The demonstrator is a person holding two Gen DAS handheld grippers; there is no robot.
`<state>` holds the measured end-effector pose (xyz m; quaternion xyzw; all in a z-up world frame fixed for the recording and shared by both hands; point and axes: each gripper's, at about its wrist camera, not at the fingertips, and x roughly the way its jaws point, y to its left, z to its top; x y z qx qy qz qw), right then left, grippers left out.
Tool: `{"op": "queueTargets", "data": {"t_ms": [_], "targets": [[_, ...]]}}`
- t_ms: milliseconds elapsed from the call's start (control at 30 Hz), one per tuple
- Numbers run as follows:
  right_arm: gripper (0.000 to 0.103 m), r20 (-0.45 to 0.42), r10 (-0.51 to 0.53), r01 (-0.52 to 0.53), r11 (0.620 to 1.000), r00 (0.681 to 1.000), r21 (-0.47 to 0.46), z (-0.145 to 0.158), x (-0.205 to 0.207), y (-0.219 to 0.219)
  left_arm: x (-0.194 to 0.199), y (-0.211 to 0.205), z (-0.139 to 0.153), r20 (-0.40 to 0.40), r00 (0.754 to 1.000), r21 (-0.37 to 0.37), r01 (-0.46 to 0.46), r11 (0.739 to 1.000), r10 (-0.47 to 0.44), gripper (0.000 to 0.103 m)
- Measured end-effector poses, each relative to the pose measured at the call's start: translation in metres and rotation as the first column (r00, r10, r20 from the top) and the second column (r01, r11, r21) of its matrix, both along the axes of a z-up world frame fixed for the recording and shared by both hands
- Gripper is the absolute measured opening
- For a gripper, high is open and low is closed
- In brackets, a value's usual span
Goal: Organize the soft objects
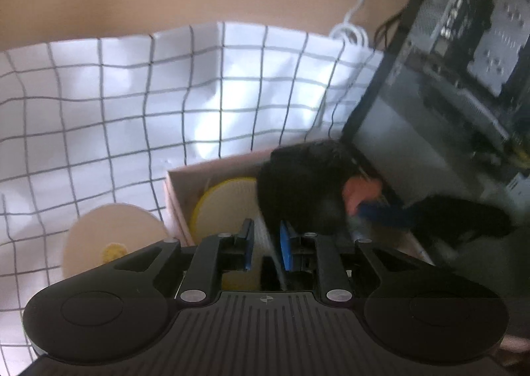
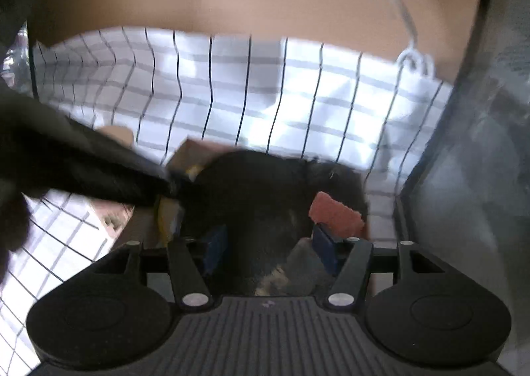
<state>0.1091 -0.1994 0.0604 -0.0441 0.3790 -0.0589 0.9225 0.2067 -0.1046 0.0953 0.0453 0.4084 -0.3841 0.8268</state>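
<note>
A black plush toy (image 2: 265, 197) with a pink-red patch sits at the right end of an open cardboard box (image 1: 175, 197) on the checked cloth (image 1: 132, 94) covering the worktop, close to a computer case (image 1: 463, 61) on the right. The right gripper (image 2: 270, 248) has its blue fingers (image 2: 323, 248) spread to either side of the toy's body; the blur leaves it unclear whether they press it yet. The left gripper (image 1: 266, 245) hovers over the box with its fingers close together around a pale ribbed item, though a firm pinch cannot be confirmed. A yellow round cushion (image 1: 225, 200) lies in the box, and a cream round one (image 1: 112, 240) rests on the cloth to the left. The toy looks light, squashy and fuzzy, so it should compress rather than slip; gripping the thick middle of its body seems safest.
</note>
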Motion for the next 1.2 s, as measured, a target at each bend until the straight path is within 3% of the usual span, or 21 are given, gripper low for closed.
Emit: {"op": "queueTargets", "data": {"t_ms": [300,367,433,567,733,867,1000,1200], "targets": [[0.066,-0.019,-0.055,0.055,0.998,0.998,-0.009,0.0,0.012,0.002,-0.036,0.051,0.025,0.138,0.989,-0.048,-0.048,0.998,0.054,0.021],[0.071,0.014,-0.065,0.065,0.998,0.998,0.018,0.008,0.003,0.004,-0.046,0.065,0.026,0.192,0.978,-0.06,-0.072,0.996,0.082,0.021],[0.085,0.078,-0.092,0.089,0.995,0.993,0.039,0.02,-0.013,0.006,-0.057,0.079,0.025,0.228,0.968,-0.075,-0.092,0.993,0.106,0.021],[0.092,0.17,-0.106,0.098,0.994,0.98,0.053,0.039,-0.053,0.015,-0.08,0.11,0.018,0.262,0.943,-0.103,-0.185,0.977,0.206,0.021],[0.1,0.193,0.006,-0.011,1.0,0.981,0.027,0.036,-0.103,0.028,-0.128,0.138,-0.011,0.255,0.891,-0.097,-0.363,0.927,0.375,0.021],[0.101,0.137,0.113,-0.122,0.99,0.984,0.063,0.007,-0.122,0.036,-0.179,0.141,-0.046,0.23,0.825,-0.047,-0.52,0.853,0.516,0.021],[0.101,0.063,0.224,-0.225,0.974,0.972,-0.006,-0.032,-0.13,0.051,-0.215,0.128,-0.073,0.219,0.802,0.046,-0.578,0.815,0.556,0.021],[0.101,0.004,0.285,-0.285,0.958,0.959,0.041,-0.057,-0.124,0.051,-0.239,0.106,-0.085,0.272,0.747,0.077,-0.646,0.759,0.607,0.023]]}}
